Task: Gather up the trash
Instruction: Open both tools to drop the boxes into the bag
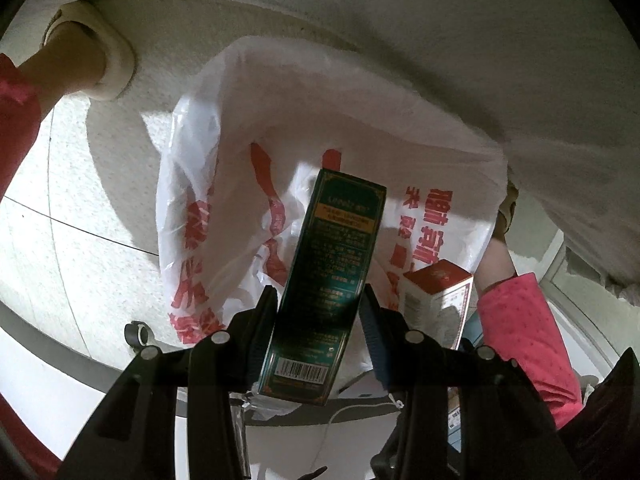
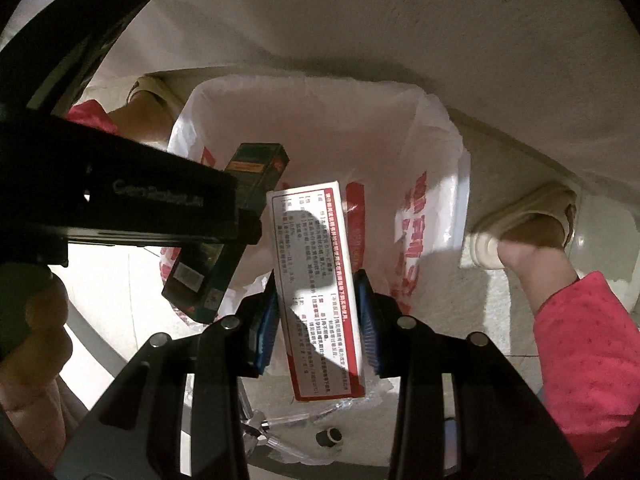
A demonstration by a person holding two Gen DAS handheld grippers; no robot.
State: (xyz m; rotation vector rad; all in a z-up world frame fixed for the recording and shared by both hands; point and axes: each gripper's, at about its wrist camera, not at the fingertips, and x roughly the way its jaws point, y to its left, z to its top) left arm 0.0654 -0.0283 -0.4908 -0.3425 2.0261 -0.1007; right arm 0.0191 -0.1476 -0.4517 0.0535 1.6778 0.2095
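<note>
My left gripper (image 1: 320,304) is shut on a dark green box (image 1: 328,264) and holds it over the mouth of a white plastic bag with red print (image 1: 248,120). My right gripper (image 2: 318,300) is shut on a white and red box (image 2: 316,280), also above the open bag (image 2: 320,120). In the right wrist view the green box (image 2: 224,240) hangs in the left gripper at the left of the white box. In the left wrist view the white and red box (image 1: 438,300) shows at the right.
The bag stands on a pale speckled floor (image 1: 80,260). The person's feet in cream slippers (image 2: 520,224) and pink trouser legs (image 2: 588,360) stand on both sides of the bag. A small black cap (image 2: 329,438) and clear wrapping lie on the floor below.
</note>
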